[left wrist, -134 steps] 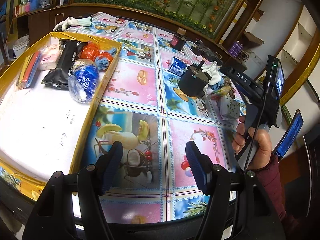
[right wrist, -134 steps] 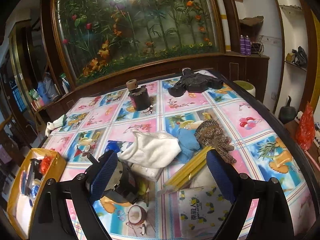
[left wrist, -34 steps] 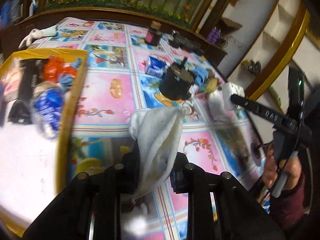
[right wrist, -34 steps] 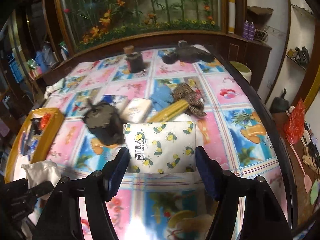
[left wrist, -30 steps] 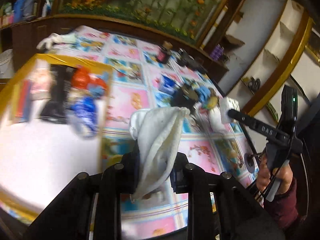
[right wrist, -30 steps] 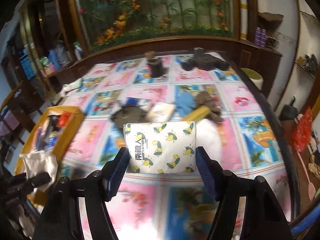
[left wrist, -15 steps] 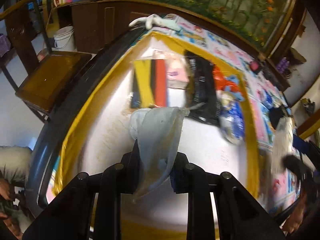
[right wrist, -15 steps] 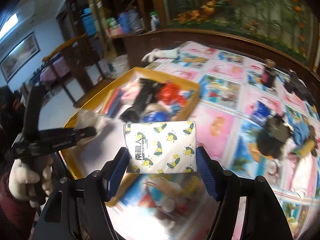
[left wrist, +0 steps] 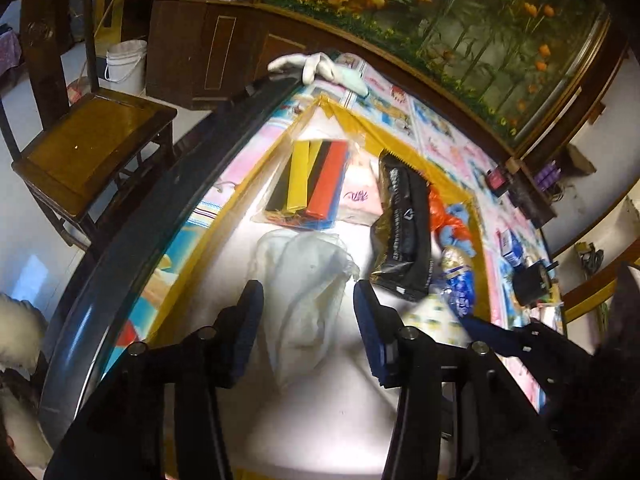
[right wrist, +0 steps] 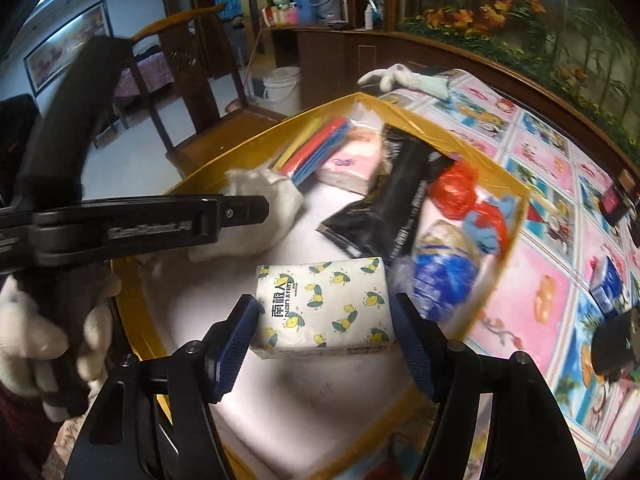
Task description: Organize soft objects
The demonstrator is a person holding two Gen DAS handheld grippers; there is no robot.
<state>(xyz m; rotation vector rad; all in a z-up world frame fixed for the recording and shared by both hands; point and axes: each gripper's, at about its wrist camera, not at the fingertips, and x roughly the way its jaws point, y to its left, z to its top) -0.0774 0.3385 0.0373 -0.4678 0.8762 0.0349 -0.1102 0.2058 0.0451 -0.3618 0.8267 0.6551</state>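
A white cloth [left wrist: 306,280] lies on the white floor of the yellow-rimmed box [left wrist: 192,240], between the spread fingers of my left gripper [left wrist: 308,320], which is open. It also shows in the right wrist view [right wrist: 260,204], partly behind the left gripper's body. My right gripper [right wrist: 324,336] is shut on a tissue pack with lemon print [right wrist: 324,308] and holds it over the box [right wrist: 132,312]. The box also holds a coloured sponge pack [left wrist: 316,184], a pink tissue pack [left wrist: 362,196], a black pouch [left wrist: 404,236], an orange and blue bundle [left wrist: 450,220] and a blue bag [left wrist: 460,284].
The box sits at the table's left end, on a tablecloth with picture squares [right wrist: 560,208]. A wooden chair [left wrist: 92,140] and a white bucket [left wrist: 126,60] stand beyond the table edge. A white glove [left wrist: 320,70] lies at the far corner. A black cup [left wrist: 532,284] stands right of the box.
Both grippers swung from the table's right side over to the box. The left gripper opened and let the white cloth down onto the box floor. The right gripper still holds the tissue pack.
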